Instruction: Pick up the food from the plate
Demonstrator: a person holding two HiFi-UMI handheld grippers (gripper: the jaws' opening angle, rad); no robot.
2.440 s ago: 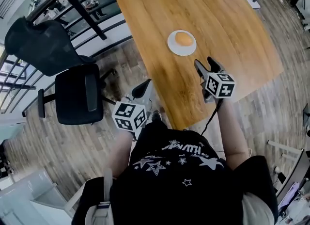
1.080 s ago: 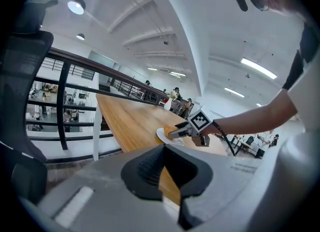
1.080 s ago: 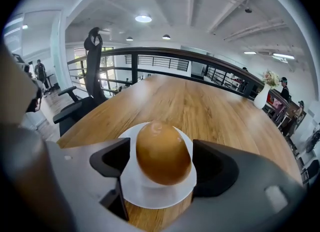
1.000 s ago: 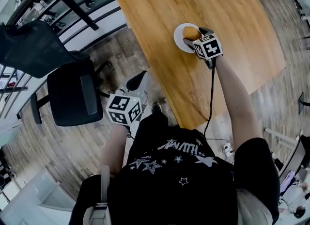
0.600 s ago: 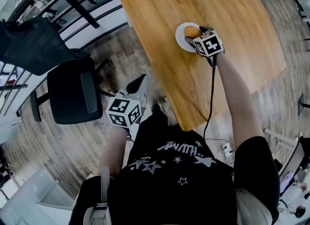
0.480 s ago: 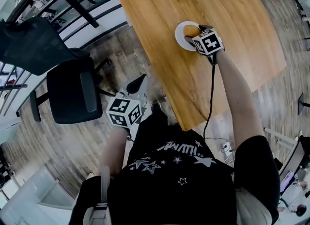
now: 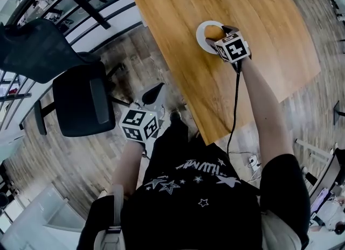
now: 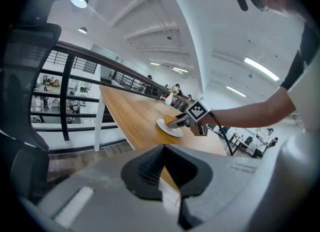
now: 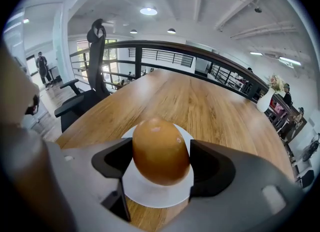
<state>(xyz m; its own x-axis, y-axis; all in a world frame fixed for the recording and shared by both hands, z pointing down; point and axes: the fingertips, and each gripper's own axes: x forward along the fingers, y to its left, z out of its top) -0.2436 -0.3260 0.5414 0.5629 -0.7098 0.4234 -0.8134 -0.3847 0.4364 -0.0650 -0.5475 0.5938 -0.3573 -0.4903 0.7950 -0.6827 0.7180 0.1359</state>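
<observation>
Right gripper (image 9: 161,170), jaws just closing, pinches the brown bun (image 9: 160,146) on its white plate (image 9: 152,196); left gripper (image 8: 162,168), pressed together empty, hangs at the plate's seven o'clock.

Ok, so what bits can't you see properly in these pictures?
Bun: in the head view, the right gripper and its marker cube cover most of it. Its jaws have just been closing, bun between them.
Bun's underside: right gripper view, hidden by the bun's own bulk.
Plate: sides hidden behind the jaws, right gripper view.
People far back: left gripper view, too small.
Table: far end cut off by head view's top edge.
</observation>
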